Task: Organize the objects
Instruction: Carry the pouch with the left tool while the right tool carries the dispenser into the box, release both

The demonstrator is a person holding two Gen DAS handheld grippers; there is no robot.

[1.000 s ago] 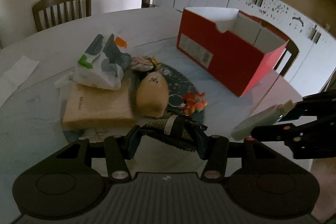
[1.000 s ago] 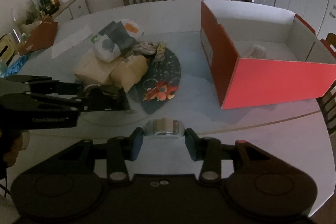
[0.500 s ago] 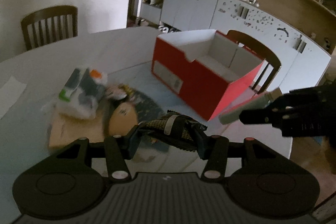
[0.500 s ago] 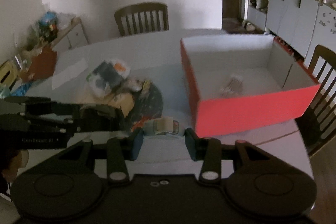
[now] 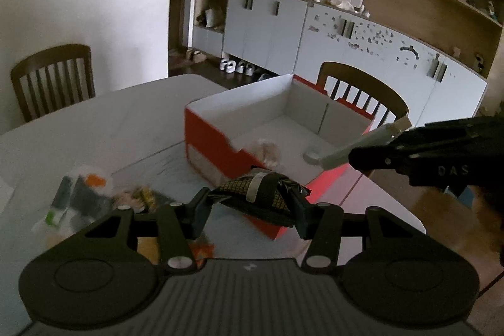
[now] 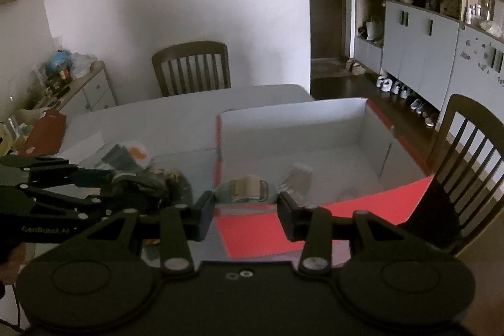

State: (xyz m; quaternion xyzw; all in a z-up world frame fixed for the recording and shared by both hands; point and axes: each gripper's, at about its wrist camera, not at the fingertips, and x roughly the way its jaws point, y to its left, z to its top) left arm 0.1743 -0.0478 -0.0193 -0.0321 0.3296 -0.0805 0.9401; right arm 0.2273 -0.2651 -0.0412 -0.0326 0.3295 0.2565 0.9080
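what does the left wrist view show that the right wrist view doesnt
Only the left wrist view: the dark gold-checked pouch seen clearly in the left hand-held gripper, and the wall of white cabinets.
Only the right wrist view: the cluttered side cabinet and the pale tube end-on in the right hand-held gripper.
Both: the red box, open, with a small item inside.

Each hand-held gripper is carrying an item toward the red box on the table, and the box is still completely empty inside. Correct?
Not quite: the red box is not empty. The right wrist view shows a small pale object already lying on its white floor. The rest holds: the left hand-held gripper and right hand-held gripper each grip an item.
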